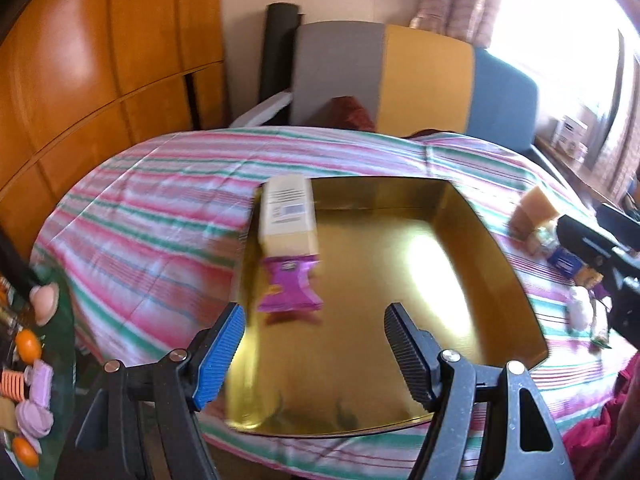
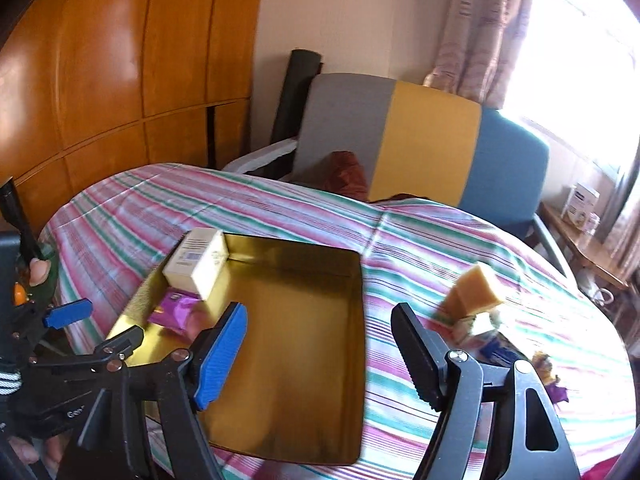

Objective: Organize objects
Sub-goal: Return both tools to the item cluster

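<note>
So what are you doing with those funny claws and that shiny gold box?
A person holds a claw in each hand and is tidying small things into the gold tin on the striped cloth. A cream box and a purple packet are already inside it. Both the left claw and the right claw are open and empty. More bits, like a yellow block, wait on the cloth beside the tin.

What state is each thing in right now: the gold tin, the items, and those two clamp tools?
Gold tin: open, mostly bare inside.
Cream box: lying in the tin's far left corner.
Purple packet: in the tin, beside the cream box.
Yellow block: outside on the striped cloth.
Left gripper: open, holding nothing.
Right gripper: open, holding nothing.
</note>
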The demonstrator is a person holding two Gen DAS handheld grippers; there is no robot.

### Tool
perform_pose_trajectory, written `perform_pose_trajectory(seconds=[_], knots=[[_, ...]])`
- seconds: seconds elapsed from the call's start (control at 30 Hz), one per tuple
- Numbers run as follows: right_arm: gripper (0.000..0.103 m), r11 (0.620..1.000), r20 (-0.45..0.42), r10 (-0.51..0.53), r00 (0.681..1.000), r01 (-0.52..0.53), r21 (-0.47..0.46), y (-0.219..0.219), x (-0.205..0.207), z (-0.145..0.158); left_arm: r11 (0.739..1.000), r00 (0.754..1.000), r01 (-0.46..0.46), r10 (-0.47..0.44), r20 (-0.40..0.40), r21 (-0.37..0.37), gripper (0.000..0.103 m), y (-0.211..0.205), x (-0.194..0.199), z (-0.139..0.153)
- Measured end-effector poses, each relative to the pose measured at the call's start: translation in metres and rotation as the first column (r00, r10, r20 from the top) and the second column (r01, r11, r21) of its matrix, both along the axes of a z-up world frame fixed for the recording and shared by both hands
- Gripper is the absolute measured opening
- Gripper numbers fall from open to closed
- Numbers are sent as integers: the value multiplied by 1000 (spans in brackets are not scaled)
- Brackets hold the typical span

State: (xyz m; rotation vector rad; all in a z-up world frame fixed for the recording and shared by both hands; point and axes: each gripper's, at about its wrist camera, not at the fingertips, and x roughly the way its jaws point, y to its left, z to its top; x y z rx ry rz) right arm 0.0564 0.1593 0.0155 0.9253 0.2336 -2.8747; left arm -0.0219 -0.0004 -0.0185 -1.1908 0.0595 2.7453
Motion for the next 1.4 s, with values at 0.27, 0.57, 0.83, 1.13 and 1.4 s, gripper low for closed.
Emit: perform_pose_trajectory(seconds=[0.27, 0.57, 0.83, 1.13, 1.4], knots=[[81, 994, 24, -97, 995, 96, 43, 69, 3, -7, 979, 979, 201, -202, -21, -41, 74, 77, 5, 17], [83, 915, 183, -396, 900, 370, 163, 230, -2, -43, 920, 922, 370, -381, -69, -132, 74, 158, 20, 22], [83, 796, 421, -484, 767, 586, -151, 346, 2, -69, 872, 880, 445, -468, -79, -202, 74, 204, 32, 19], [84, 747, 381, -517, 766, 621, -235, 348, 4, -69, 845, 859, 481, -507, -65, -235, 74, 231, 31, 14], [88, 705, 335, -555, 761, 645, -296, 362, 12, -63, 811, 834, 532, -552, -18, -241, 74, 260, 33, 1]])
